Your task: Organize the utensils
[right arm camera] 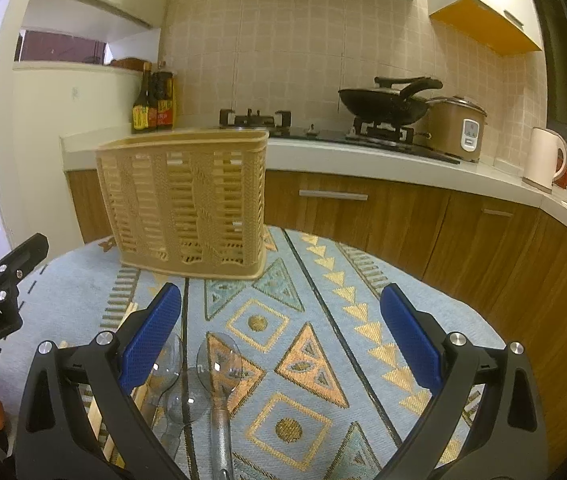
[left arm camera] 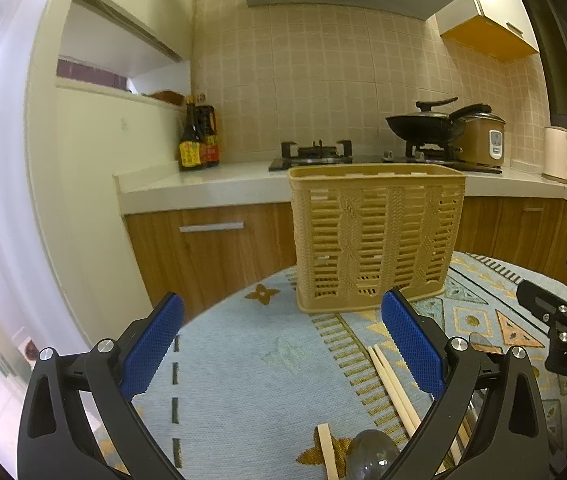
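A tan slotted utensil basket (left arm camera: 377,236) stands upright on the patterned cloth, also in the right wrist view (right arm camera: 187,208). My left gripper (left arm camera: 283,344) is open and empty, short of the basket. Wooden chopsticks (left arm camera: 393,384) lie under its right finger, another stick (left arm camera: 326,452) near the bottom edge, beside a clear plastic spoon bowl (left arm camera: 371,456). My right gripper (right arm camera: 281,340) is open and empty above clear plastic spoons (right arm camera: 219,364). Chopsticks (right arm camera: 97,420) lie partly hidden behind its left finger.
The round table with the blue patterned cloth (right arm camera: 323,320) ends close behind the basket. Beyond are wooden cabinets (right arm camera: 403,216), a counter with sauce bottles (left arm camera: 197,140), a stove with a wok (right arm camera: 387,104), a rice cooker (right arm camera: 455,128) and a kettle (right arm camera: 543,160).
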The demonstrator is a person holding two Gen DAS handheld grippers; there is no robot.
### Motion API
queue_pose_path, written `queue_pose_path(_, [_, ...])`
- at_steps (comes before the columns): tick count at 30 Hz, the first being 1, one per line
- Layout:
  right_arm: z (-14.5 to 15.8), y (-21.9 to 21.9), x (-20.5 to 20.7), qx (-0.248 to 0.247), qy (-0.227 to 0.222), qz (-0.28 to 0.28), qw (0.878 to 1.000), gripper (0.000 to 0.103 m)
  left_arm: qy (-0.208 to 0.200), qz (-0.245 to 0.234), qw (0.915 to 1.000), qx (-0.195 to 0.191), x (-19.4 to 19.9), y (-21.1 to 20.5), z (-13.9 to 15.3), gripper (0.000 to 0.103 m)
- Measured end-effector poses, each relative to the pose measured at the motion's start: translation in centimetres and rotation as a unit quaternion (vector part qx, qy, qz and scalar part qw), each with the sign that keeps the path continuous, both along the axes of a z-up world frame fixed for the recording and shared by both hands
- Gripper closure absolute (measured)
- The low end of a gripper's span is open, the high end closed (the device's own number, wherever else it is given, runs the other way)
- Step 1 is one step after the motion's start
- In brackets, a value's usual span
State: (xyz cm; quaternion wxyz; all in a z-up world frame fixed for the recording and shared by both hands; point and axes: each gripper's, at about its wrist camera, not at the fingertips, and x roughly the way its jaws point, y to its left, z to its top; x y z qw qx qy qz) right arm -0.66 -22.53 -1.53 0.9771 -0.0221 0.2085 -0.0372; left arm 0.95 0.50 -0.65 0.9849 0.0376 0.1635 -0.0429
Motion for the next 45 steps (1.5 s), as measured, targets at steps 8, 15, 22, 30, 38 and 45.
queue_pose_path(8, [0.4, -1.8, 1.8, 0.035, 0.102, 0.002, 0.994, 0.021, 0.144, -0.052, 0.9843, -0.089, 3.5, 4.6, -0.1, 0.028])
queue_pose_path(15, [-0.7, -1.3, 2.6, 0.048, 0.221, 0.053, 0.973, 0.051, 0.311, -0.120, 0.9383, -0.091, 4.3, 5.7, -2.1, 0.043])
queue_pose_path(22, [-1.9, -0.9, 3.2, 0.071, 0.303, 0.086, 0.946, 0.066, 0.405, -0.157, 0.8982, -0.065, 4.0, 3.1, -4.6, 0.065])
queue_pose_path(30, [-2.4, -0.2, 3.9, 0.076, 0.365, 0.122, 0.920, 0.077, 0.436, -0.149, 0.8869, -0.032, 1.6, 2.7, -4.8, 0.077])
queue_pose_path(38, [-3.3, 1.3, 4.1, 0.039, 0.399, 0.132, 0.906, 0.078, 0.451, -0.145, 0.8806, 0.022, 0.7, 1.5, -4.3, 0.077])
queue_pose_path(45, [-3.4, 1.7, 4.5, 0.020, 0.406, 0.135, 0.904, 0.078, 0.475, -0.147, 0.8675, 0.011, 0.1, 2.8, -4.2, 0.077])
